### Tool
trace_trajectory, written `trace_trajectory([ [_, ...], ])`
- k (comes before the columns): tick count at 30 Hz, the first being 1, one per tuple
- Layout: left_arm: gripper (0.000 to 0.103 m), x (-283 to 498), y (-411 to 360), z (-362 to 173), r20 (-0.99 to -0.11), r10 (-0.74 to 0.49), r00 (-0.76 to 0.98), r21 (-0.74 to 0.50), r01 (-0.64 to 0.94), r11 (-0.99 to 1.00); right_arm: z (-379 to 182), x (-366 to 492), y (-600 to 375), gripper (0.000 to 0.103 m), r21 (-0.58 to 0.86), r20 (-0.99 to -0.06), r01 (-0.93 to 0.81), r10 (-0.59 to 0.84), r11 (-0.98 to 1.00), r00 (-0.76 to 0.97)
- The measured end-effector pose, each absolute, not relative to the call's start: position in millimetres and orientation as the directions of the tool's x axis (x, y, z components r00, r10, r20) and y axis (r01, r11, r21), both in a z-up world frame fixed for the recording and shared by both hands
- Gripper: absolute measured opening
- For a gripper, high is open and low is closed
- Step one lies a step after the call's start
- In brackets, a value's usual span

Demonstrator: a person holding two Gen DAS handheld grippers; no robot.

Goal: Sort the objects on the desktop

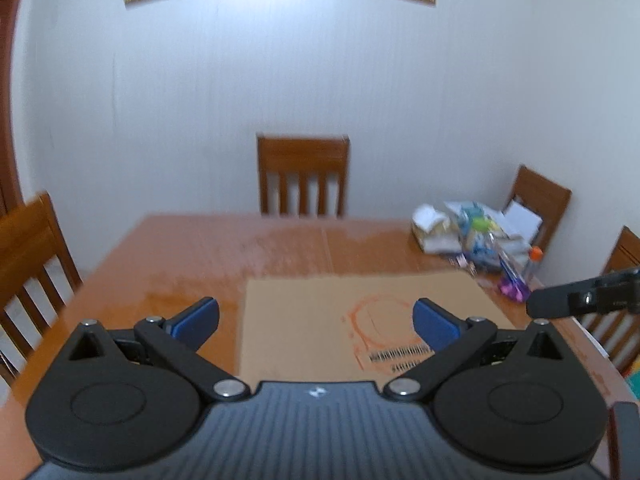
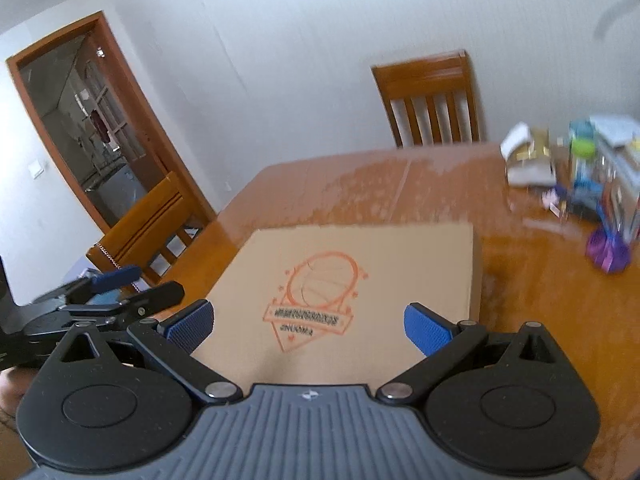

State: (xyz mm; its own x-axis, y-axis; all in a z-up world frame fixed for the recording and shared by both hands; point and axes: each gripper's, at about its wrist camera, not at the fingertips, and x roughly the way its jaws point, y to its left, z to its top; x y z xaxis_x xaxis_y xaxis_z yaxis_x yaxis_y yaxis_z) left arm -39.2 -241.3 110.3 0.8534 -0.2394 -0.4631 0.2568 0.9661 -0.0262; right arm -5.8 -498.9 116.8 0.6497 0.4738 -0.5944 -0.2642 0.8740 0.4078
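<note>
A flat brown cardboard box (image 1: 320, 312) (image 2: 360, 272) with an orange printed logo lies on the wooden table (image 1: 200, 256) (image 2: 360, 184) in front of both grippers. My left gripper (image 1: 316, 322) is open above the box's near edge, nothing between its blue pads. My right gripper (image 2: 308, 326) is also open over the box. A pile of loose items (image 1: 476, 236) (image 2: 592, 168), papers, small packages and a clear container, sits at the table's far right. A purple object (image 1: 514, 290) (image 2: 608, 250) lies near it. The right gripper's finger (image 1: 580, 298) shows in the left wrist view.
Wooden chairs stand around the table: one at the far side (image 1: 303, 174) (image 2: 430, 98), one on the left (image 1: 28, 264) (image 2: 140, 220), two on the right (image 1: 540, 200). A bottle with an orange cap (image 1: 534, 262) stands by the pile. A doorway (image 2: 88, 132) opens at left.
</note>
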Motion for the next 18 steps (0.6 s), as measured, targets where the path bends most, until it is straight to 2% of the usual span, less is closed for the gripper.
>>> trace_trajectory([
  [9,0.103,-66,-234,94,-0.436,-0.188,0.88,0.006,0.212,0.977,112,-23,-484,0.103,0.418,-0.601,-0.282,0.495,0.864,0.627],
  [18,0.103,-87,-222,69,-0.374,-0.03,0.927,0.078,0.063,0.995,105,-32,-476,0.103,0.437,-0.623,-0.271,0.506,0.858,0.597],
])
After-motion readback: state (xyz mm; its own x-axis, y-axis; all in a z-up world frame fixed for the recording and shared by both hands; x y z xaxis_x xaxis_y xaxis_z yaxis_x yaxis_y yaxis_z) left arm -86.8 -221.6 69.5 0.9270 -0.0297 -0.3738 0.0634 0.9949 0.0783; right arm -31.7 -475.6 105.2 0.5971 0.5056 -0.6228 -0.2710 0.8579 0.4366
